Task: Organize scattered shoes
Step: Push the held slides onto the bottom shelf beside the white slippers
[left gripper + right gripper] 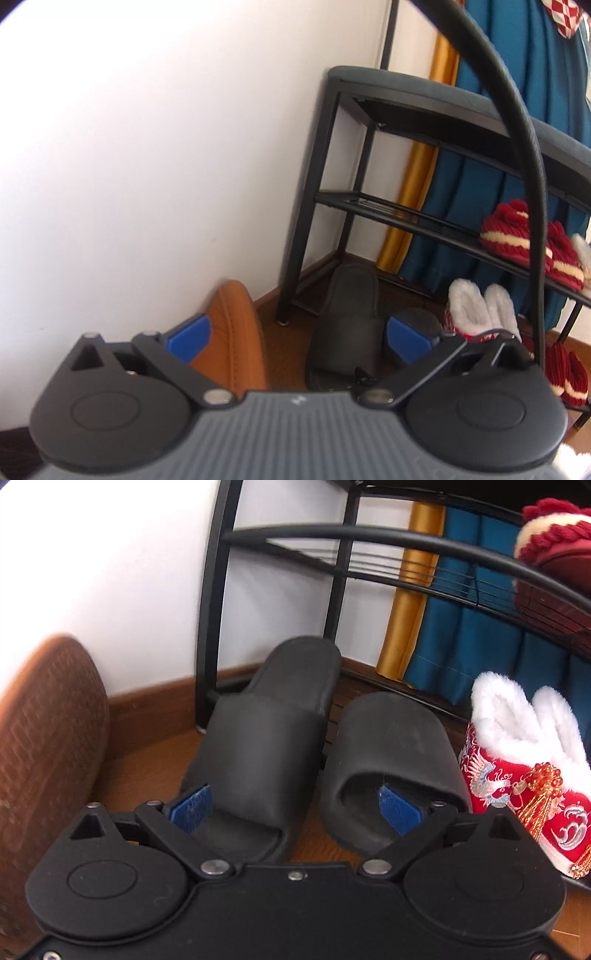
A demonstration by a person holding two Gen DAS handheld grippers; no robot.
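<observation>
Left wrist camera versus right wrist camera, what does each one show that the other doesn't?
Only the left wrist view shows the rack's padded top, a black cable and red knitted slippers on the lowest shelf. Only the right wrist view shows both black slippers whole, side by side, and the red embroidered boots' gold tassels. Both show the black rack, blue curtain, brown shoe and open blue-padded fingers.

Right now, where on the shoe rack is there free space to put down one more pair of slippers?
The black metal rack's middle wire shelf is bare on its wall side, left of the red knitted slippers. The lowest level is crowded: black rubber slides, then red embroidered white-fur boots.
</observation>
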